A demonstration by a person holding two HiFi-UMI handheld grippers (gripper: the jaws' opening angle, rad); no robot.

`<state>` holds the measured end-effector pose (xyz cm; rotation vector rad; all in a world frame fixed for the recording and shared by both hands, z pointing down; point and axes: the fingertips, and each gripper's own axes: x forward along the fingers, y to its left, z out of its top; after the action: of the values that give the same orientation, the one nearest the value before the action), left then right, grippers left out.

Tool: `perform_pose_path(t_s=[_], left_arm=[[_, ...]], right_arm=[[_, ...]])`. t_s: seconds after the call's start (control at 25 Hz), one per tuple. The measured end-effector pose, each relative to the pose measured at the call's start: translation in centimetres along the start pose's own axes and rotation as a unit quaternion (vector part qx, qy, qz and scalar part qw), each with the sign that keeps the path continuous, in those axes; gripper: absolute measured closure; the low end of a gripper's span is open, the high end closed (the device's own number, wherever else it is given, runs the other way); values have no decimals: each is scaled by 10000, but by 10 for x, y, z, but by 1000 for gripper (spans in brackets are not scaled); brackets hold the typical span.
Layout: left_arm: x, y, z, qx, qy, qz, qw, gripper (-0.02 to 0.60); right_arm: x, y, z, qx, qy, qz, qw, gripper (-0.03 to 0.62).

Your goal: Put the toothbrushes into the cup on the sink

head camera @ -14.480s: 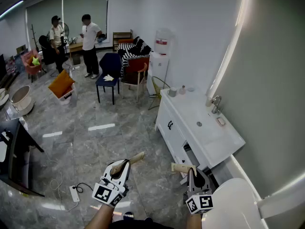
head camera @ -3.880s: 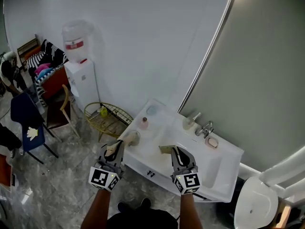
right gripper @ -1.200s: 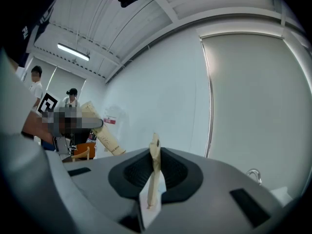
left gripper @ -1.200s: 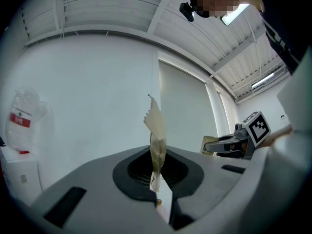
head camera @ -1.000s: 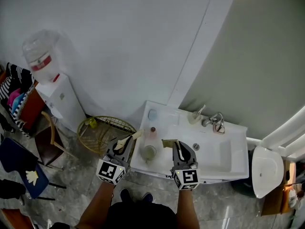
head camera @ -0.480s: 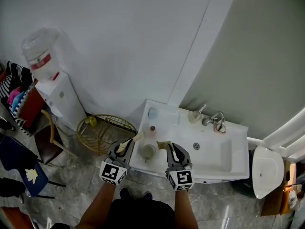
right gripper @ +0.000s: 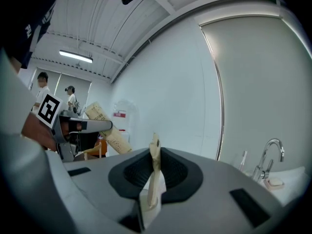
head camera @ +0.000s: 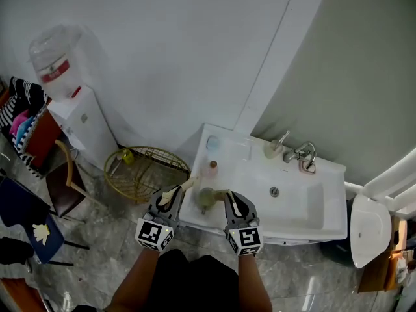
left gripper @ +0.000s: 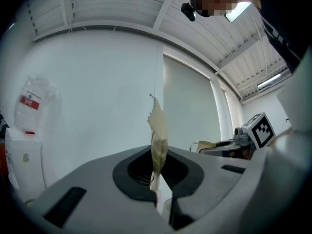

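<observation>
While left gripper (head camera: 171, 197) and right gripper (head camera: 229, 199) each clamp a wrapped toothbrush (head camera: 185, 186) | likely light, stiff, slippery wrapper | hold by one end

Wrapped toothbrush (left gripper: 158, 135) in closed hand-held gripper (left gripper: 162, 199)

Bright, even; ceiling strip light (right gripper: 75, 56); fisheye-bent edges; near foreground perhaps soft

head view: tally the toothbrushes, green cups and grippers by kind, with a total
toothbrushes: 2, left toothbrush and right toothbrush
green cup: 1
grippers: 2, left gripper and right gripper
total: 5
</observation>
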<state>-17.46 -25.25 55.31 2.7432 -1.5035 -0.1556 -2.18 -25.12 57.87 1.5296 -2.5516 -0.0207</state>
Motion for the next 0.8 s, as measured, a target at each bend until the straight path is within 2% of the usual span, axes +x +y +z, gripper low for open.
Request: perform_pose_path(t_s=[0.56, 0.8], left_arm=[[-5, 1, -21, 40, -32, -19, 10000, 552], [-3, 6, -16, 58, -75, 16, 10000, 552]], right_arm=[[26, -1, -70, 380, 350, 97, 9986, 540], [33, 6, -80, 367, 500, 201, 9979, 540]])
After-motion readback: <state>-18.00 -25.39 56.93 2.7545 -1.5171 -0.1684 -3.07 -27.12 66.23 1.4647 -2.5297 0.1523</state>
